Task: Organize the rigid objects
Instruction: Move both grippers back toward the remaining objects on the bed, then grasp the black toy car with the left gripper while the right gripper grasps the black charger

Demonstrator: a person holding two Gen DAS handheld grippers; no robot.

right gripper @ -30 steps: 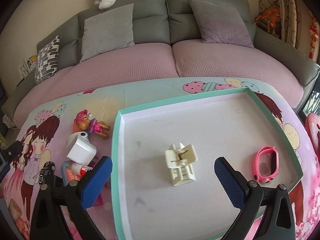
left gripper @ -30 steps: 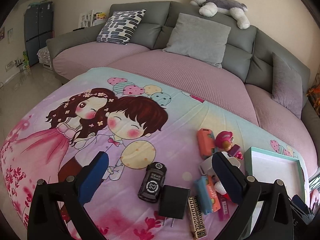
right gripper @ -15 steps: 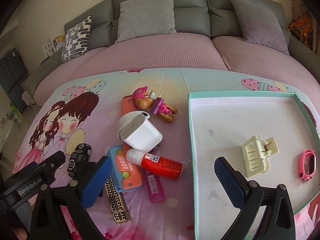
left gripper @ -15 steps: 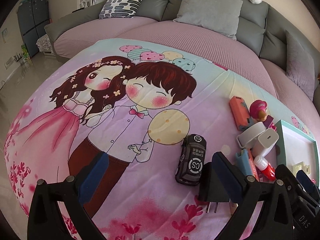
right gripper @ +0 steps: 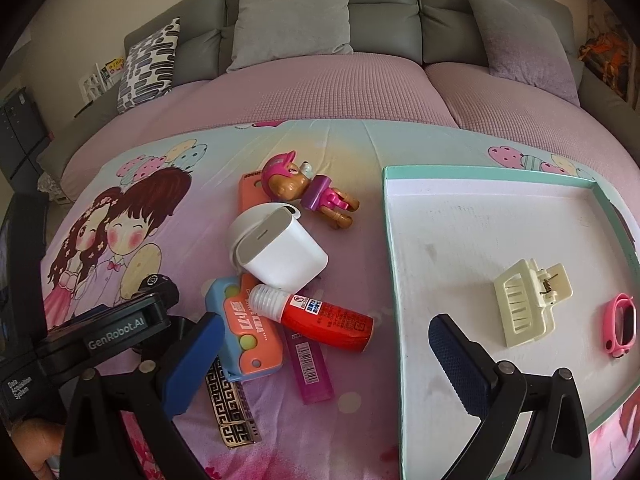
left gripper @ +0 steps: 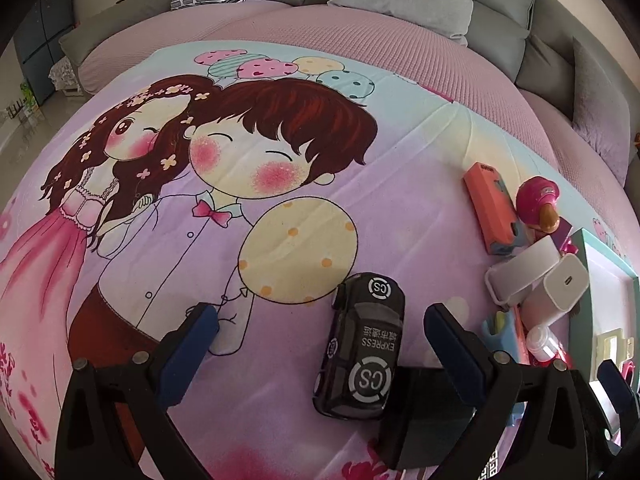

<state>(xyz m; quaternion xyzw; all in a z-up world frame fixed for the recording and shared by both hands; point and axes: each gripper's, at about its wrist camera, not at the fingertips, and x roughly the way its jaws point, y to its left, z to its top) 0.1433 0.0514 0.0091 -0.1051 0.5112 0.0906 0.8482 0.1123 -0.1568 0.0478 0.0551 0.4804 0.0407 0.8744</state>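
Note:
A pile of small objects lies on the cartoon blanket [left gripper: 280,208]. A black toy car [left gripper: 366,346] lies between the open fingers of my left gripper [left gripper: 320,324], nearer the right finger, beside a black plug adapter [left gripper: 424,416]. My right gripper [right gripper: 324,334] is open and empty above a red glue bottle [right gripper: 320,316], a white charger [right gripper: 280,250], a blue-orange case [right gripper: 248,328], a pink lighter [right gripper: 310,364] and a patterned lighter [right gripper: 230,408]. A pink dog toy [right gripper: 304,190] lies further back. A teal-rimmed tray [right gripper: 394,280] holds a cream hair clip [right gripper: 528,298] and a pink band [right gripper: 622,324].
A grey sofa with purple seat covers [right gripper: 320,92] and cushions [right gripper: 292,16] curves behind the blanket. The left gripper's body [right gripper: 80,332] shows at the left of the right wrist view. A dark cabinet [left gripper: 44,48] stands far left on the floor.
My left gripper has moved forward and down, so the toy car now lies between its fingers. My right gripper has swung left from the tray to over the pile.

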